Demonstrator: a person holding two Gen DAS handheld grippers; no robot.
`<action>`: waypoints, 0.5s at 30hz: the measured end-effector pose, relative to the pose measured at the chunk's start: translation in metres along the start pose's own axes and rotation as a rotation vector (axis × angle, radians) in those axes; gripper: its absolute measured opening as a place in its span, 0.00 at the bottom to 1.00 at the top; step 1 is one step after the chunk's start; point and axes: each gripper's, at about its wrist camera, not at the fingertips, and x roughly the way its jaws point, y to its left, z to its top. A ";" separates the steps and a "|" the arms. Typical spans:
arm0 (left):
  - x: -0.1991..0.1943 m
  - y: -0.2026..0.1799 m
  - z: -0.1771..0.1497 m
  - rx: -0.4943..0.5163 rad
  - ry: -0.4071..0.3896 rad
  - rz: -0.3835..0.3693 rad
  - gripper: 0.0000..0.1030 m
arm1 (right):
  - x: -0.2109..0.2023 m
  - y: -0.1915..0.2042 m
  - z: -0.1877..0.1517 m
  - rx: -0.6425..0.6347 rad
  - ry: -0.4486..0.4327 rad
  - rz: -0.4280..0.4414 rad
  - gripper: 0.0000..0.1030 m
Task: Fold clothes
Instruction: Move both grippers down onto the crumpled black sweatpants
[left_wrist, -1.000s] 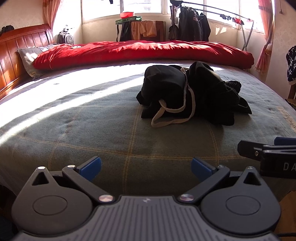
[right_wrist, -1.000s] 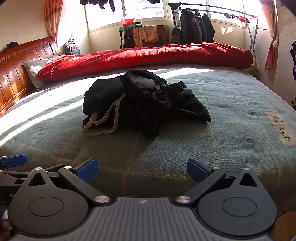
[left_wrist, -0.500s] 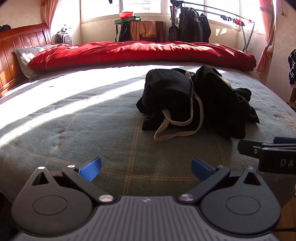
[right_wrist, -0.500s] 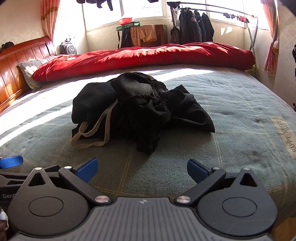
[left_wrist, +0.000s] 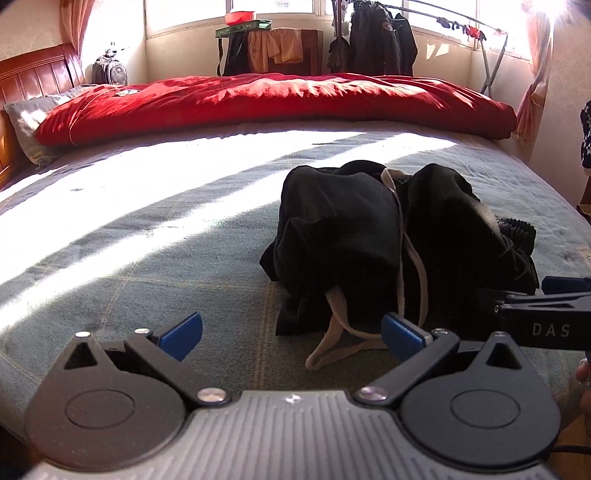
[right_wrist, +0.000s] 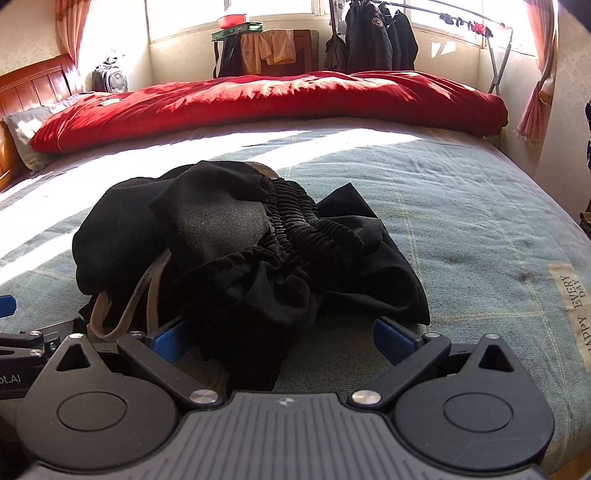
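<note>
Our left fingers are spread wide and empty; our right fingers are spread too, a fold of the black clothes lying between them. The heap sits on the bed just ahead, and beyond it lies the red quilt.

To your left, the grey-green checked bedspread lies bare and passable. Ahead, the crumpled black garment heap with beige straps blocks you; the rolled red quilt walls the far edge.
</note>
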 end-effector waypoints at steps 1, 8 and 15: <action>0.004 -0.002 0.006 0.007 0.003 -0.003 1.00 | 0.004 -0.003 0.005 0.005 0.007 -0.007 1.00; 0.022 -0.014 0.045 0.052 0.026 -0.041 1.00 | 0.023 -0.021 0.038 0.044 0.032 -0.024 1.00; 0.033 -0.026 0.078 0.118 0.028 -0.048 1.00 | 0.046 -0.055 0.067 0.099 0.058 -0.102 1.00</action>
